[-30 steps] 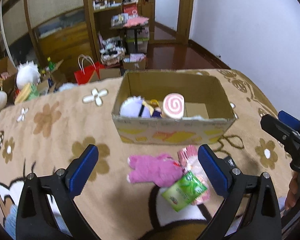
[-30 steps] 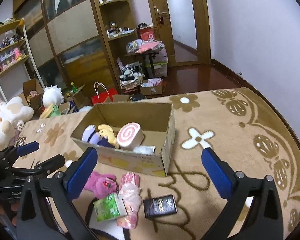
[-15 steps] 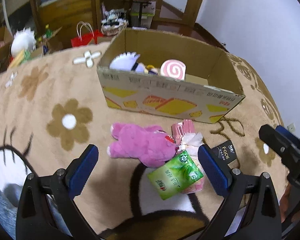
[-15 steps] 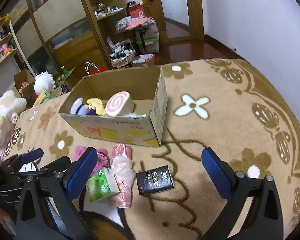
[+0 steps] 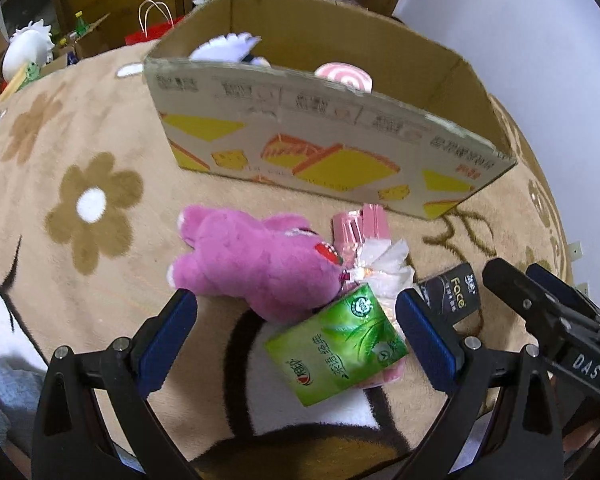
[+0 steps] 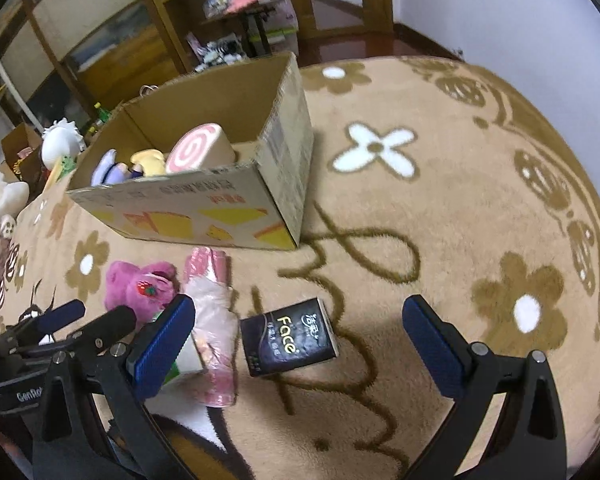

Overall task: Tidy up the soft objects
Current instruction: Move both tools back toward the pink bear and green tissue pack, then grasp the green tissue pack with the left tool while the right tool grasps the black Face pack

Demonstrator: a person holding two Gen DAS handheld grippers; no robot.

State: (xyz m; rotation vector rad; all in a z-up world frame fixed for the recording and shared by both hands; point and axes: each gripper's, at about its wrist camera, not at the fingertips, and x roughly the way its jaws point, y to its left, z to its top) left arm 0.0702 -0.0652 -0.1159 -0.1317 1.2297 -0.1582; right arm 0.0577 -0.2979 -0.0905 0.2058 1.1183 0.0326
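A pink plush toy [image 5: 256, 264] lies on the beige flowered blanket in front of a cardboard box [image 5: 324, 148]. A green tissue pack [image 5: 340, 346] and a pink wrapped pack [image 5: 364, 236] lie against it, and a black tissue pack [image 5: 454, 294] lies to the right. My left gripper [image 5: 296, 336] is open, low over the plush and the green pack. My right gripper [image 6: 298, 340] is open, just above the black pack [image 6: 288, 336]. The plush [image 6: 140, 286] and the box [image 6: 204, 204] also show in the right wrist view. The box holds a pink swirl cushion [image 6: 198, 152] and other plush toys.
The blanket [image 6: 460, 200] covers a raised surface that drops off at the right and far edges. Behind it stand wooden shelves [image 6: 172, 8], a cluttered small table [image 6: 252, 4], a red bag [image 5: 152, 32] and white plush toys [image 6: 0, 200] on the left.
Both grippers have moved down and forward toward the items in front of the box. The plush and the packs now look much larger. Both stay open.
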